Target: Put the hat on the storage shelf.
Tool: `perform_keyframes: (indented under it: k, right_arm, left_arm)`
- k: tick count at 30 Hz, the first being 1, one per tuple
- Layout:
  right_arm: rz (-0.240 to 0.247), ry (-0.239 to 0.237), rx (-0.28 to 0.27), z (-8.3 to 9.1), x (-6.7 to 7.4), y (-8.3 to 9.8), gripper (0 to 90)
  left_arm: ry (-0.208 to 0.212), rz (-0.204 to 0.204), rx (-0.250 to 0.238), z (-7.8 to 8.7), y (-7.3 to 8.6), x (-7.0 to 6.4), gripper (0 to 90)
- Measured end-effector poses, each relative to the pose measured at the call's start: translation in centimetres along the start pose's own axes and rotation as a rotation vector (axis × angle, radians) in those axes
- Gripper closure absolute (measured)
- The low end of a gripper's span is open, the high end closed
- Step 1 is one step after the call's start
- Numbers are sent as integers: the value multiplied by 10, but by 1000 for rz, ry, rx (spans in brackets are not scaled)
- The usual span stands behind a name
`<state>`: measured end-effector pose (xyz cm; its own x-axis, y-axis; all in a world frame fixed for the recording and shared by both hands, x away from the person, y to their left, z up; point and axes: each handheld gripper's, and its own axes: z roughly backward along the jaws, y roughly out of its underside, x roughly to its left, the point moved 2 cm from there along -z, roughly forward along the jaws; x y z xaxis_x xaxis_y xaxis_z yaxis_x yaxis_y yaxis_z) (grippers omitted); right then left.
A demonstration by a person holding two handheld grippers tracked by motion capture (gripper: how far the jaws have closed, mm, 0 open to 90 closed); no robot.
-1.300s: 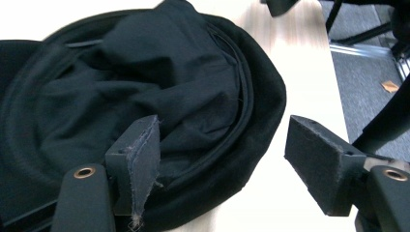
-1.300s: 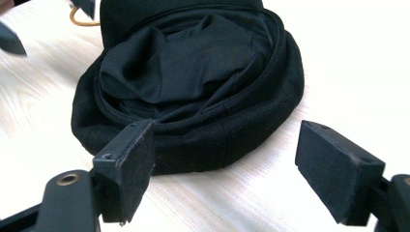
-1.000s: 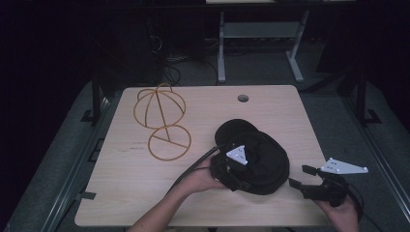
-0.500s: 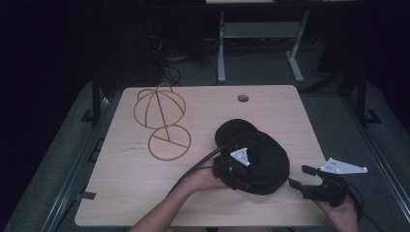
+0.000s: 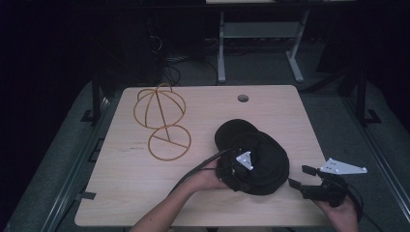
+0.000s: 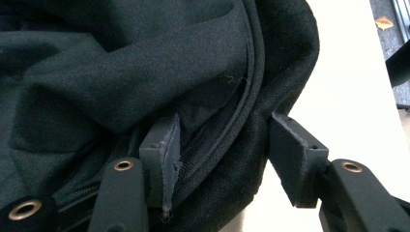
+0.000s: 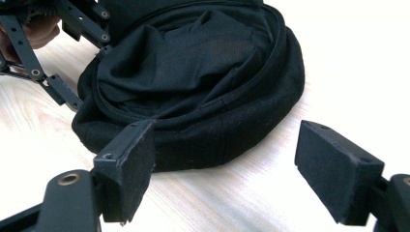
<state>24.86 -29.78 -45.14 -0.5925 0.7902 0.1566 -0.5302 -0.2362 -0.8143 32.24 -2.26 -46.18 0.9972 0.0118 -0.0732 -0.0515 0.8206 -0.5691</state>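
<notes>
A black cap (image 5: 263, 159) lies crown down on the wooden table (image 5: 140, 188), right of centre. My left gripper (image 5: 237, 170) is at the cap's near-left rim. In the left gripper view the jaws (image 6: 222, 145) straddle that rim of the cap (image 6: 121, 72), one pad (image 6: 162, 154) inside against the lining and the other pad (image 6: 292, 159) outside; they look open, the cloth not pinched. My right gripper (image 5: 299, 176) hovers open just right of the cap, nothing between its pads (image 7: 232, 159). It faces the cap's side (image 7: 203, 72), with the left gripper's linkage (image 7: 34, 53) beyond it.
A golden wire hat form (image 5: 162, 121), a dome above a ring base, stands at the table's back left. A round cable hole (image 5: 242, 98) sits near the far edge. Bare tabletop stretches left of the cap. Dark floor and desk legs lie beyond the table.
My left gripper has edged slightly nearer along the cap's rim. The right gripper and the cap have hardly moved.
</notes>
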Motion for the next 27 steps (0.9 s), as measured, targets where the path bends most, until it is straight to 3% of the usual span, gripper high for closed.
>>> perform_keyframes:
  k: [8,13,20,27]
  right_arm:
    - [4,0,1,0,1,0,221]
    - [6,-2,5,-1,1,1,221]
    - [2,0,1,-1,1,0,221]
    - [0,-1,6,-2,2,1,221]
  left_arm:
    - [-10,-9,22,-6,2,2,556]
    - [-1,13,20,-7,2,3,613]
    - [-14,1,23,-8,1,-1,699]
    - [-36,-21,60,-7,-3,-8,755]
